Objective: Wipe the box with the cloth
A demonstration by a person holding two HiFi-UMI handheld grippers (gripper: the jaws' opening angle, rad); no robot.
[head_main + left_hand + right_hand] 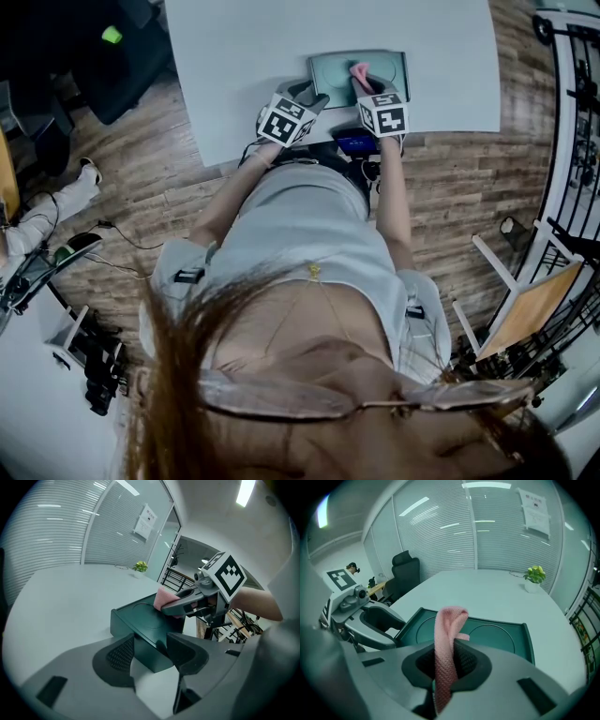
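Head view: the green box [330, 66] sits flat on the white surface [244, 56], close to the near edge. I hold both hand-held grippers at its near side.
Left hand-held gripper [151, 654]: the jaws stand apart. The near corner of the box pokes in between them, with bare surface showing below it. I cannot tell whether either pad touches the box wall.
Right hand-held gripper [446, 660]: the jaws are together, clamped on the pink cloth [450, 620].
Cloth: it is pinched as a narrow folded strip. Its free end rises above my jaws and curls over at the top, in front of the near rim of the box. From the head view it lies over the right half of the box.
Box detail: it is shallow with a raised rim, and two round recesses lie side by side in its floor.
Relative position: seen from the left gripper view, my right hand-held gripper reaches over the far part of the box with the cloth at its tip. I cannot tell whether the cloth touches the box.
Surroundings: a small potted plant [534, 576] stands at the far side of the surface. A black office chair [405, 573] stands beside the surface. A paper sheet [533, 508] hangs on the slatted wall.
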